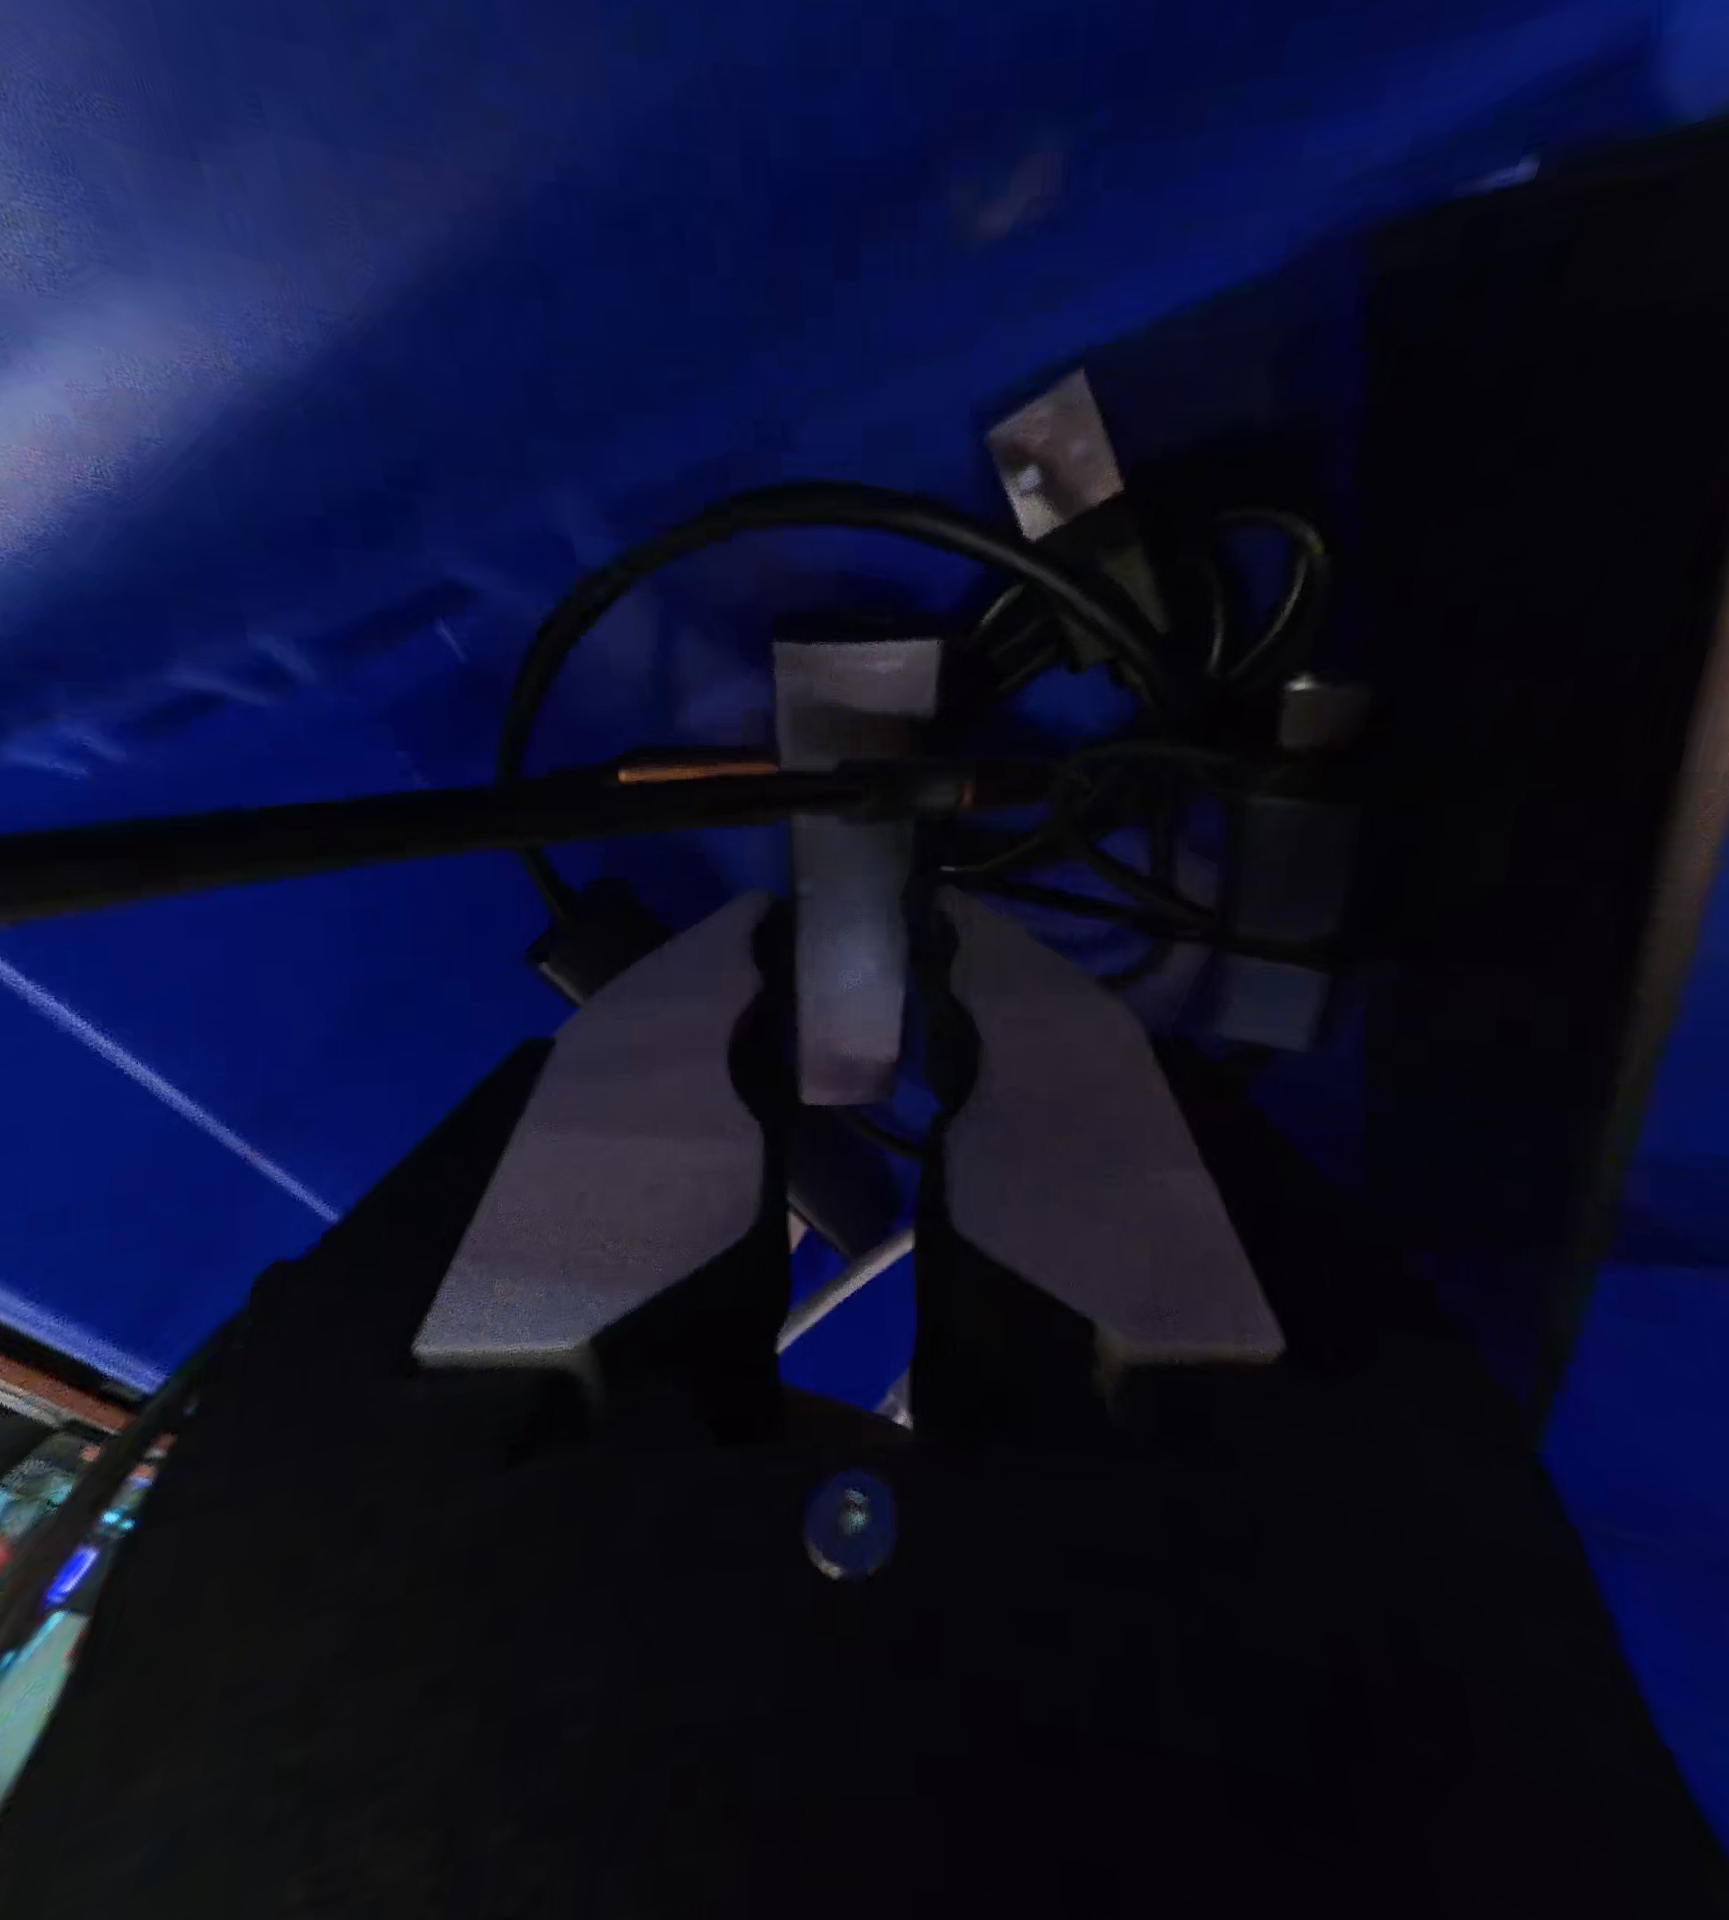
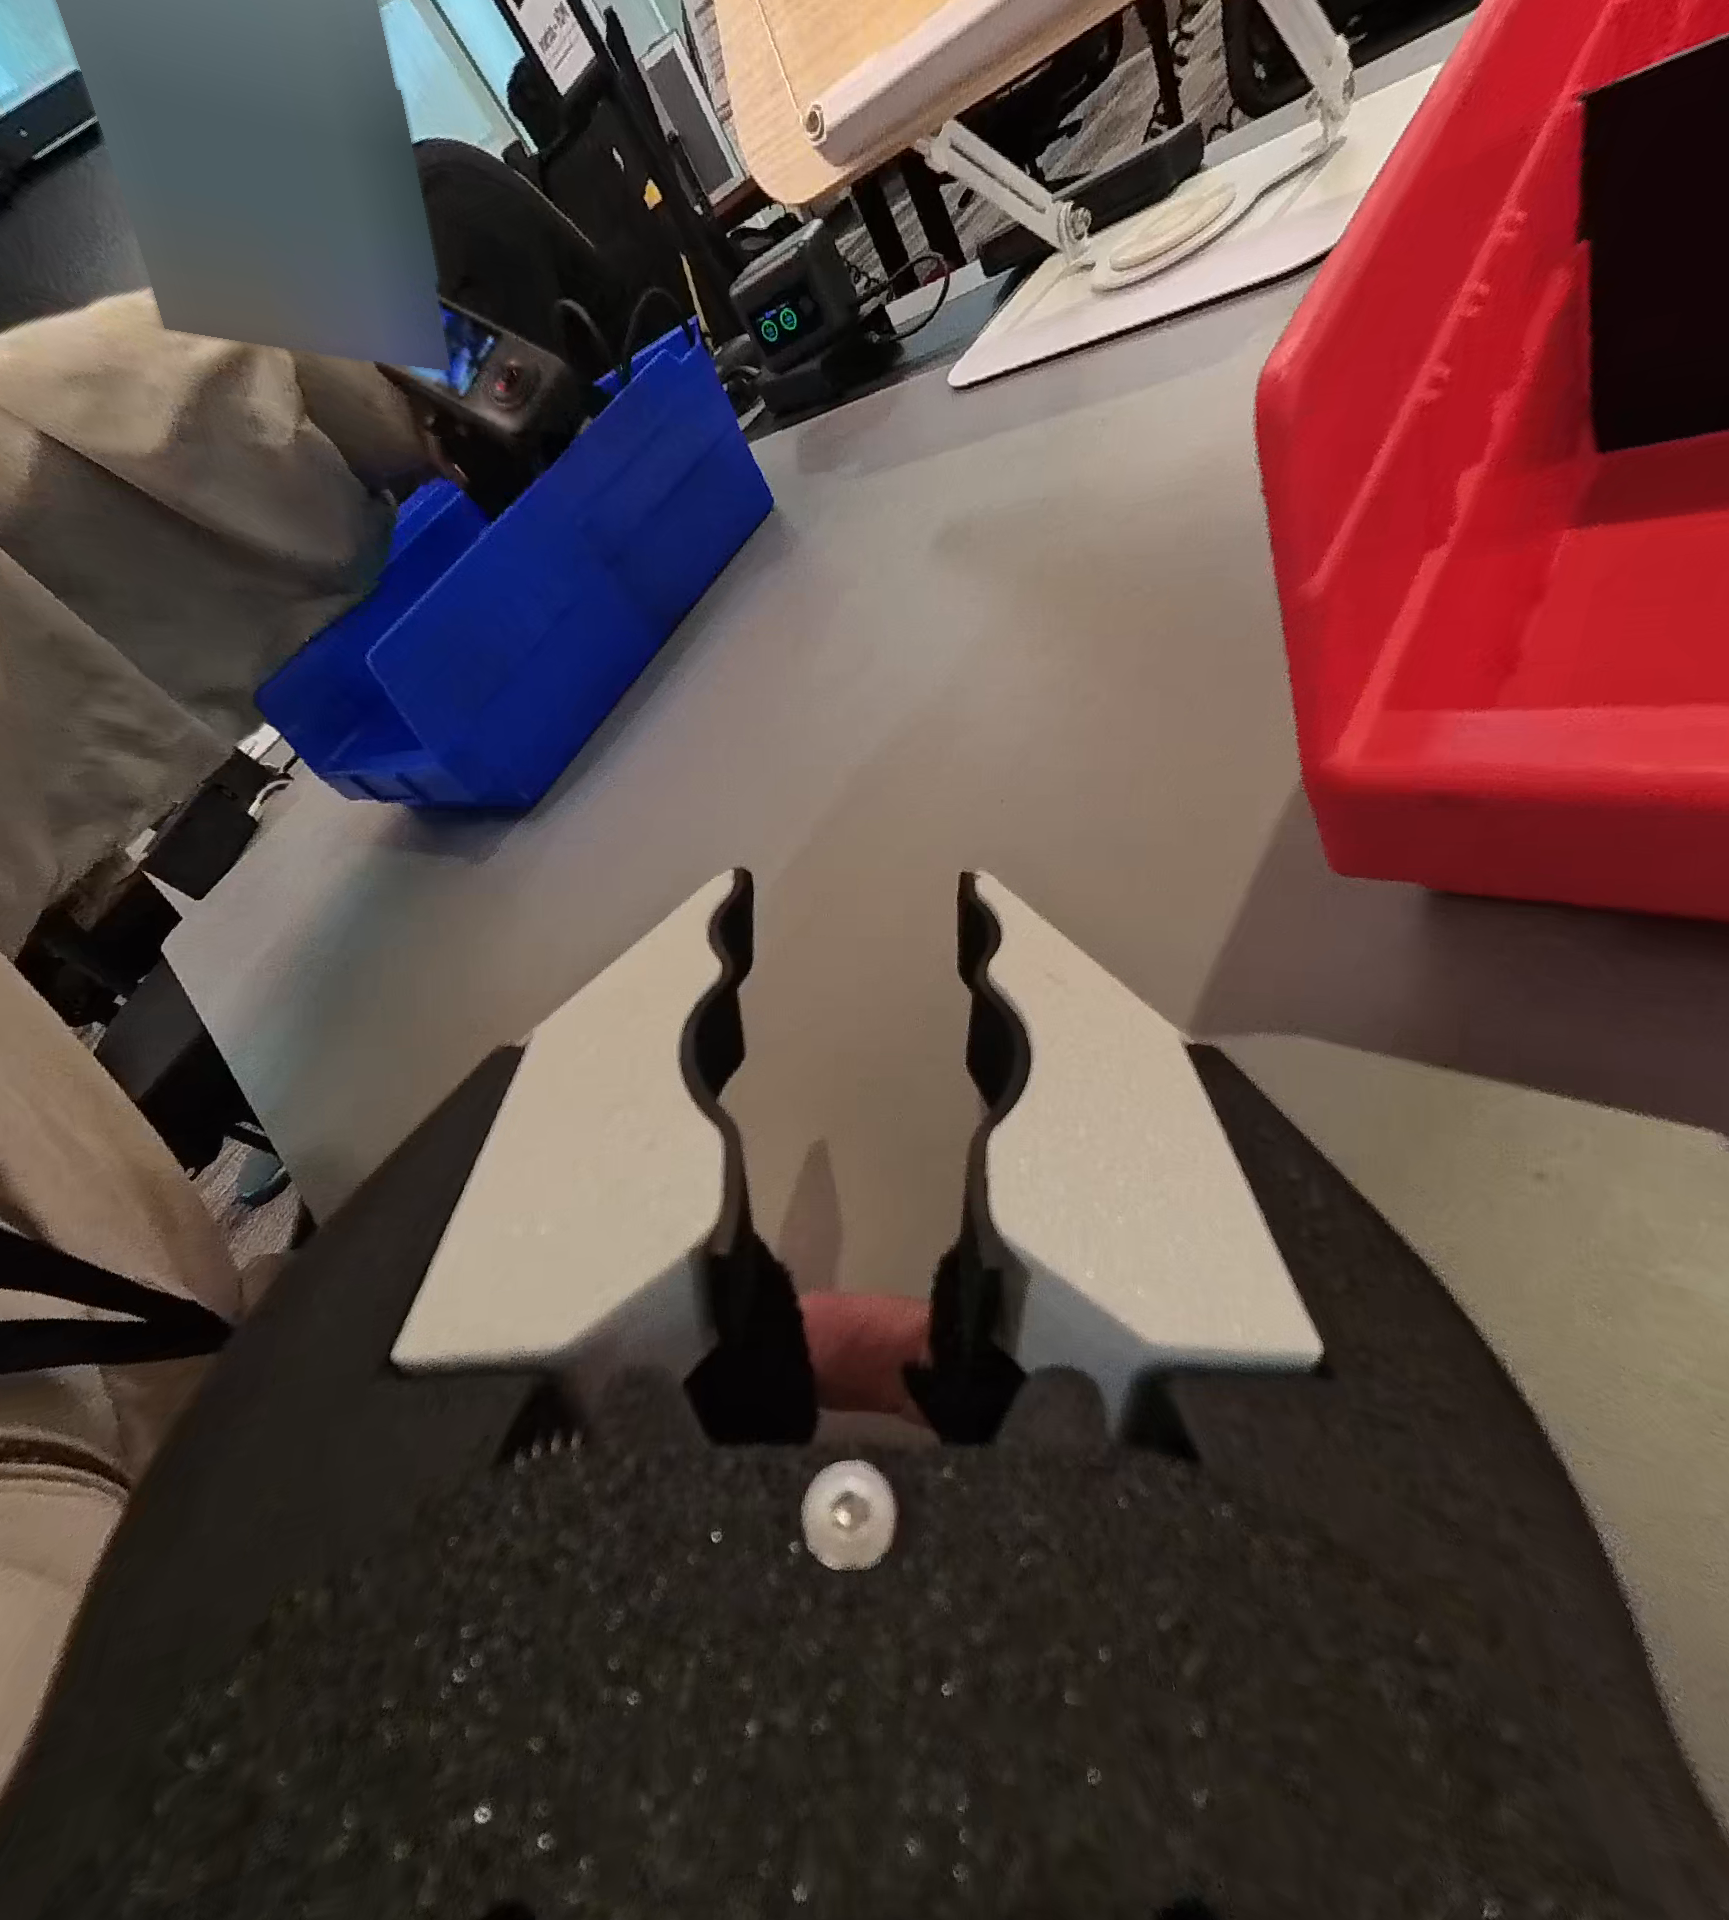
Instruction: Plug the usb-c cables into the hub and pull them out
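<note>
While the left gripper is lowered into the blue bin, a grey hub is seen between its two fingers, standing roughly upright in the left wrist view. The jaws are set a little apart around the hub's lower part; whether the pads actually press on it cannot be told from the dim, blurred picture. A thick black cable is laid across in front of the hub from the left. Thin black cables are looped behind it, and several grey plug heads are bunched to the right, against a dark panel. Which cable, if any, is seated in the hub cannot be made out.

The right gripper is held above the grey table, its jaws apart and nothing between them. The blue bin is seen to its left on the table, with the left gripper's camera end reaching into it from a beige sleeve. A red bin is placed to the right, well apart from the blue one.
</note>
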Demonstrator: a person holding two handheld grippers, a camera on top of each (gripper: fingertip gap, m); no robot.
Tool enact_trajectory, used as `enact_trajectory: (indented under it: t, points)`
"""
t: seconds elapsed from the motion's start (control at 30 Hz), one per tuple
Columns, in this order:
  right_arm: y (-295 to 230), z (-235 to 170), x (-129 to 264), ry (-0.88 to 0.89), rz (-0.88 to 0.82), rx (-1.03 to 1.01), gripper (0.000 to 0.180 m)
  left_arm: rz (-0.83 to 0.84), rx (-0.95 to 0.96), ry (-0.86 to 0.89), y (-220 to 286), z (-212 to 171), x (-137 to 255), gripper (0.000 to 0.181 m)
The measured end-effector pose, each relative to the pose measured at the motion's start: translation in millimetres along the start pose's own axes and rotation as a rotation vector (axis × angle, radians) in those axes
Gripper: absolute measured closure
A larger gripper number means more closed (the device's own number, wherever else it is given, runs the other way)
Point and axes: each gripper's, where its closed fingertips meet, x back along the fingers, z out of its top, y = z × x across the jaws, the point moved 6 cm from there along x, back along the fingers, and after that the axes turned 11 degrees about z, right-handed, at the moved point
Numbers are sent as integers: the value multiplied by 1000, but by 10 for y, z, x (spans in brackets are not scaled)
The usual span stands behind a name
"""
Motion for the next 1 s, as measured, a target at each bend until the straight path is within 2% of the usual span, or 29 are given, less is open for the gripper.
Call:
enact_trajectory:
  t: [0.13, 0.27, 0.4, 0.53, 0.63, 0.73, 0.77, 0.9, 1.0]
  points:
    - [5, -11, -11, -8, 5, -16, 141, 28, -20, 15, -16, -15, 7, 158]
    - [-2, -14, -18, -11, 8, -13, 141, 183, -56, 21, -41, -8, 196, 159]
    - [-49, -17, -22, -16, 10, 27, 141, 484, -73, 13, -194, 34, 635, 159]
    - [-119, -11, -11, -14, -2, 90, 141, 817, -161, -92, -227, 169, 1119, 159]
    - [-181, 56, -22, 6, -4, 134, 141, 1002, -148, -109, -218, 320, 1478, 159]
    - [-292, 178, -48, 15, 3, 224, 143, 1109, -82, -85, -226, 427, 1790, 159]
    - [-343, 216, -56, 12, 10, 256, 145, 1090, 10, -17, -225, 463, 1863, 159]
    - [-573, 268, -84, -8, 47, 322, 145, 833, 470, 290, -251, 439, 1922, 159]
    - [-698, 180, -67, -27, 58, 350, 144, 646, 695, 530, -229, 393, 1902, 158]
